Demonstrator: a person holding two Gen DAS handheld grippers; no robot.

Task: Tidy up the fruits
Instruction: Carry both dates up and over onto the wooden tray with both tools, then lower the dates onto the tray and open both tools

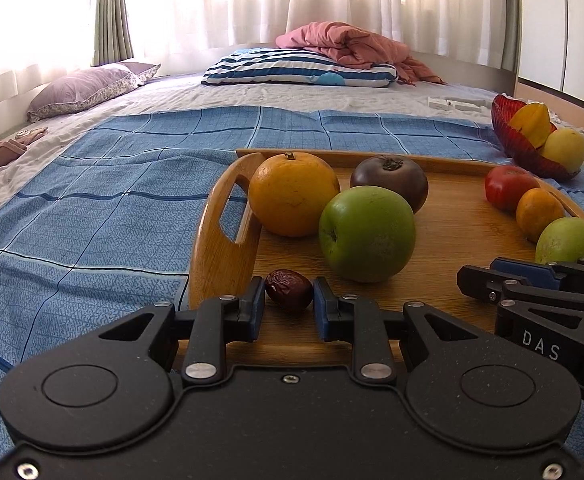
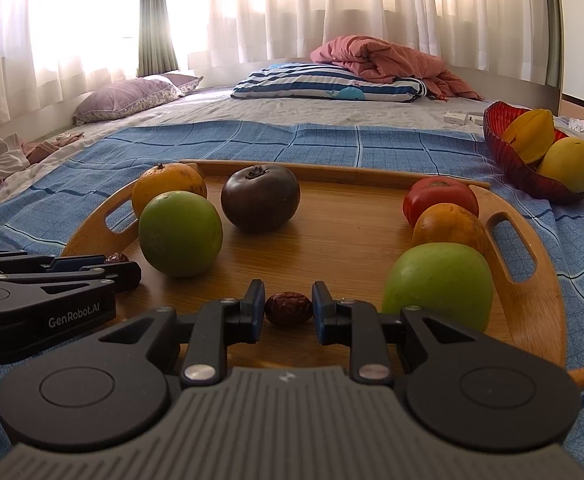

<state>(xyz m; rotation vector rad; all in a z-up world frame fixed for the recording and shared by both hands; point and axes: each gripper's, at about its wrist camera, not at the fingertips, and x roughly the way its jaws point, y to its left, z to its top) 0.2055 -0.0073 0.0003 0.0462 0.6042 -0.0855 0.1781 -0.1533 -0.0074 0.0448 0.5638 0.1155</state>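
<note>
Two dried red dates are lying on the wooden tray (image 2: pixel 348 236): one date (image 1: pixel 289 290) is sitting between the left tongs (image 1: pixel 289 307), another date (image 2: pixel 288 309) between the right tongs (image 2: pixel 287 310). Both tongs are bracketing their dates, contact unclear. Green apples (image 2: pixel 180 234) are resting nearby, and a red bowl (image 2: pixel 510 156) is sitting beyond on the bed.

I am logging colours: wooden tray (image 2: pixel 332 232) showing honey-brown grain; bedspread (image 1: pixel 91 200) showing blue grid pattern; pillow (image 2: pixel 324 84) showing navy-white stripes; bowl (image 2: pixel 504 148) glowing red; dates (image 2: pixel 288 309) reading dark maroon; apples (image 2: pixel 179 236) reading green.
</note>
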